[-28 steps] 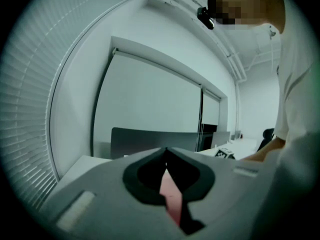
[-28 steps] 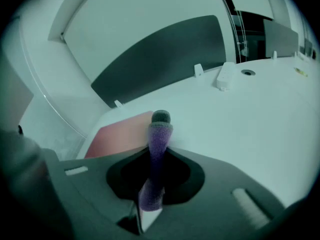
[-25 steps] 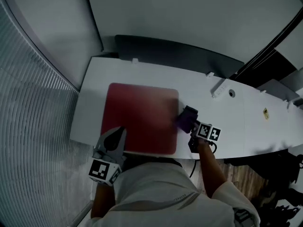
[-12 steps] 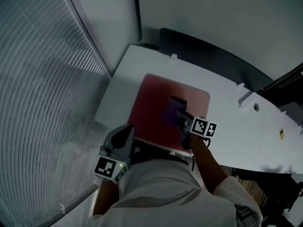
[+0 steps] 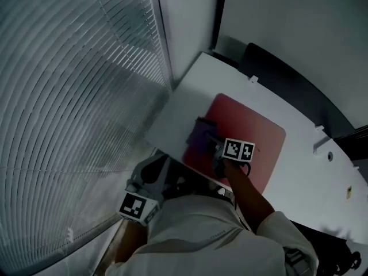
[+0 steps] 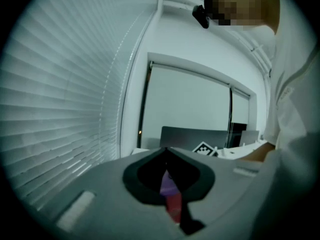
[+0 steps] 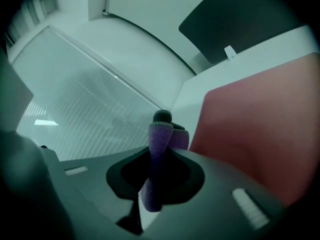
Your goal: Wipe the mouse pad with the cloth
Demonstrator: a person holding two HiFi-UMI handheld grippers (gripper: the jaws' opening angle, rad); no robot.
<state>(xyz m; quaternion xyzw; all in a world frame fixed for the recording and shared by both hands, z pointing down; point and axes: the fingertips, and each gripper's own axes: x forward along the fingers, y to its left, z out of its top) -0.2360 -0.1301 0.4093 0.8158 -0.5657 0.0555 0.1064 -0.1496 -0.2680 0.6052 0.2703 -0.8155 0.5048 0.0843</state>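
The red mouse pad (image 5: 253,140) lies on the white desk (image 5: 190,96). My right gripper (image 5: 204,132) is shut on a folded purple cloth (image 5: 198,141) and presses it down at the pad's left edge. In the right gripper view the cloth (image 7: 159,139) stands pinched between the jaws of the right gripper (image 7: 161,121), with the pad (image 7: 260,129) to the right of it. My left gripper (image 5: 156,164) hangs shut and empty off the desk's near edge, below the pad's near-left corner. Through the left gripper (image 6: 166,151), a sliver of purple cloth and red pad shows.
Window blinds (image 5: 75,96) fill the left side, close to the desk's left end. A dark panel (image 5: 287,82) stands behind the desk. A small white block (image 5: 319,146) sits on the desk to the right. The person's white-shirted body (image 5: 195,234) is against the near edge.
My right gripper has dragged the cloth leftward across the pad, from its right edge to its left edge. The head camera has swung left. The left gripper has stayed by the near edge.
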